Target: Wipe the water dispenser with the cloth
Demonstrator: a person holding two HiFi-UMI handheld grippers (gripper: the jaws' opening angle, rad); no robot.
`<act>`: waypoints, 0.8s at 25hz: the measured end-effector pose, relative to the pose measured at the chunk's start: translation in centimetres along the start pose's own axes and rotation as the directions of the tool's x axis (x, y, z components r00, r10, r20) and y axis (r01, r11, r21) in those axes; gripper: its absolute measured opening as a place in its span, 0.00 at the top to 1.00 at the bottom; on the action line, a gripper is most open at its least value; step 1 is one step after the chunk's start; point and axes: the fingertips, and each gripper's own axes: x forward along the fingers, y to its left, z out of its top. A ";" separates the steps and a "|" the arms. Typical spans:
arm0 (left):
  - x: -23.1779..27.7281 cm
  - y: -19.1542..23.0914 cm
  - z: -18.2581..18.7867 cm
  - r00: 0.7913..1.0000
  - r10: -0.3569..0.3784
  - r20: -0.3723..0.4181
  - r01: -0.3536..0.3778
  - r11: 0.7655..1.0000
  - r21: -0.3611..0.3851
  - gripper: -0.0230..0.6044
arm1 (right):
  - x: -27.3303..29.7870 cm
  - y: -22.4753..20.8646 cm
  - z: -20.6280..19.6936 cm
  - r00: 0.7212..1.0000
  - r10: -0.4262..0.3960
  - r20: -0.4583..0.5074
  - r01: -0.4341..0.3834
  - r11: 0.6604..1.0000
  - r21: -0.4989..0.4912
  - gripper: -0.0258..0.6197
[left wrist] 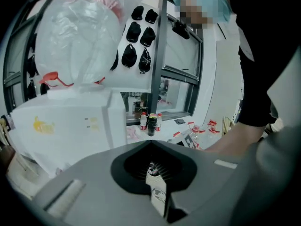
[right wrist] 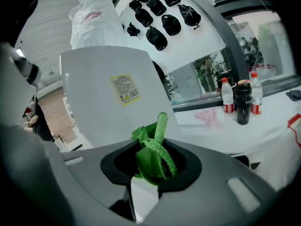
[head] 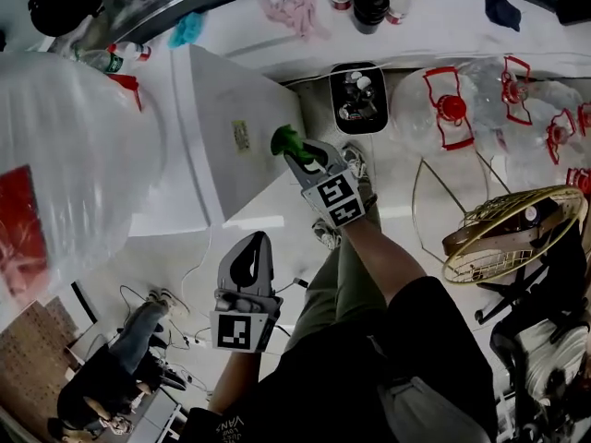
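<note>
Cloth (right wrist: 153, 157), green and bunched, sits clamped in the jaws of the right gripper (head: 294, 150). A short tuft pokes past the tips at the white side panel of the water dispenser (head: 231, 146), near its yellow label (right wrist: 124, 89); whether it touches yet is unclear. The left gripper (head: 249, 264) hangs lower, away from the dispenser, jaws together on nothing. The risk, as I judge it: so little cloth projects that a hard press could bring the jaw tips onto the panel, and a dragging stroke could pull the wad loose or snag the label's edge.
</note>
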 end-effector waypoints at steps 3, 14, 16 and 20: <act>-0.6 -0.4 -0.5 1.000 -0.004 0.001 0.004 1.000 0.009 0.96 | -1.6 2.2 -3.2 0.999 0.032 -0.042 -0.031 0.999 0.026 0.79; 0.8 -1.0 -0.8 0.999 -0.024 -0.034 0.024 1.000 0.004 0.96 | 1.0 3.5 -5.5 0.989 0.103 -0.103 -0.099 0.994 0.042 0.79; 1.3 -0.7 -0.7 0.999 -0.022 -0.036 0.022 1.000 -0.005 0.96 | 2.3 2.4 -5.0 0.989 0.097 -0.113 -0.093 0.995 0.036 0.79; 2.5 -0.2 -0.7 0.999 -0.012 -0.051 0.010 1.000 -0.027 0.96 | 4.9 0.2 -3.2 0.988 0.095 -0.119 -0.092 0.995 0.023 0.79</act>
